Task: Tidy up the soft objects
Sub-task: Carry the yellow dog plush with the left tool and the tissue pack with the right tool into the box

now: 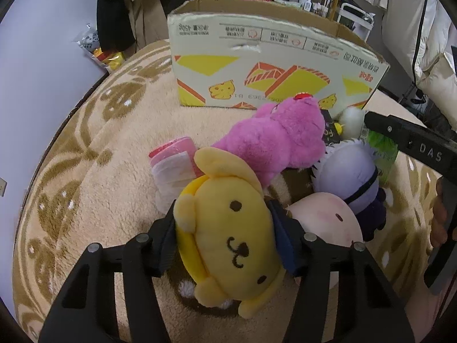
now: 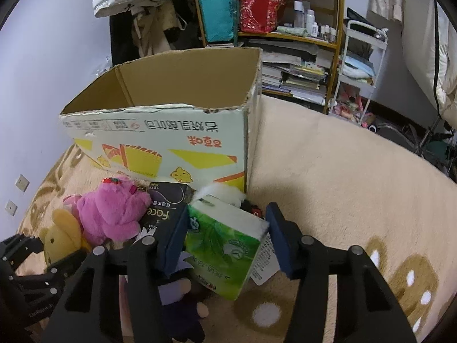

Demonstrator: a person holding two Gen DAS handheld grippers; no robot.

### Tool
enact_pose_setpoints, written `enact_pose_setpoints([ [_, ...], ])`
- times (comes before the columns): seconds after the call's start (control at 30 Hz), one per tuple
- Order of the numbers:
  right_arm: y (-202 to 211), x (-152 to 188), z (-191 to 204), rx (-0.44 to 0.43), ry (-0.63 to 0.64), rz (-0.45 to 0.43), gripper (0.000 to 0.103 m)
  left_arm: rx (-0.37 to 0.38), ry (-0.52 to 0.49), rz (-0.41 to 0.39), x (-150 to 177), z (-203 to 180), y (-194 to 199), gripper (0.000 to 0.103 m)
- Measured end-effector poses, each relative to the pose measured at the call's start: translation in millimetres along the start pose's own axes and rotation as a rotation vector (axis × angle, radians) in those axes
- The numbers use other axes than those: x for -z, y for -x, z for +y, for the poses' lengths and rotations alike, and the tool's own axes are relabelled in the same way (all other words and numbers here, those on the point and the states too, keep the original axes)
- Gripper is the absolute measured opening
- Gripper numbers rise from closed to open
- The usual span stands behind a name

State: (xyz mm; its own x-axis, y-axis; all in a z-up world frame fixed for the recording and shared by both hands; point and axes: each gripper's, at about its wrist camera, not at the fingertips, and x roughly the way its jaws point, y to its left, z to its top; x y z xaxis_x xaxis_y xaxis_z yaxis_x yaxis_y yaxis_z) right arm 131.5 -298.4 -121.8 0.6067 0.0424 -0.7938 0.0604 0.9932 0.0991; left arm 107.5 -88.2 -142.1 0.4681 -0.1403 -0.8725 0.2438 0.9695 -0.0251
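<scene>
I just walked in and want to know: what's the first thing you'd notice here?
A yellow puppy plush squeezed in the left gripper, right up front on the rug. A fluffy pink bear lies behind it, by a big open cardboard box. The right gripper clamps a green tissue pack.

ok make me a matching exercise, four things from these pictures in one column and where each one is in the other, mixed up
Things:
1. yellow dog plush
2. green tissue pack
3. pink plush bear
4. cardboard box

Places:
a. lying on the blanket just in front of the box
b. between the right tongs' pads
c. standing open at the back of the blanket
d. between the left tongs' pads

Pairs: 1-d, 2-b, 3-a, 4-c
</scene>
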Motion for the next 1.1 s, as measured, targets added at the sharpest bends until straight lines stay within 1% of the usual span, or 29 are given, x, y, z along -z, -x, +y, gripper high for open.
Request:
enact_pose_setpoints([
  [0.1,6,0,1,0.0,0.019,-0.011,0.057,-0.006,0.004,-0.03,1,1,9,0.055],
  [0.2,17,0,0,-0.01,0.011,-0.037,0.057,-0.009,0.003,-0.064,2,1,20,0.054],
  [0.33,33,-3,-4,-0.018,-0.011,-0.078,0.057,-0.033,0.002,-0.149,0,4,41,0.054],
  [0.43,43,-9,-6,-0.031,-0.026,-0.109,0.057,-0.05,0.01,-0.216,-6,7,58,0.054],
  [0.6,64,-20,0,-0.056,-0.017,-0.179,0.056,-0.09,0.022,-0.277,-21,17,70,0.054],
  [0.77,84,-32,7,-0.058,0.005,-0.233,0.056,-0.092,0.015,-0.335,-43,23,83,0.054],
  [0.93,93,-54,8,-0.071,0.004,-0.275,0.056,-0.093,-0.023,-0.407,-82,19,95,0.055],
  [1.03,98,-71,9,-0.07,0.016,-0.305,0.056,-0.056,-0.014,-0.425,-107,19,102,0.055],
  [1.07,99,-76,9,-0.068,0.021,-0.314,0.056,-0.059,-0.02,-0.426,-114,19,103,0.055],
  [1.1,100,-82,10,-0.063,0.029,-0.322,0.056,-0.078,-0.038,-0.43,-121,16,105,0.055],
])
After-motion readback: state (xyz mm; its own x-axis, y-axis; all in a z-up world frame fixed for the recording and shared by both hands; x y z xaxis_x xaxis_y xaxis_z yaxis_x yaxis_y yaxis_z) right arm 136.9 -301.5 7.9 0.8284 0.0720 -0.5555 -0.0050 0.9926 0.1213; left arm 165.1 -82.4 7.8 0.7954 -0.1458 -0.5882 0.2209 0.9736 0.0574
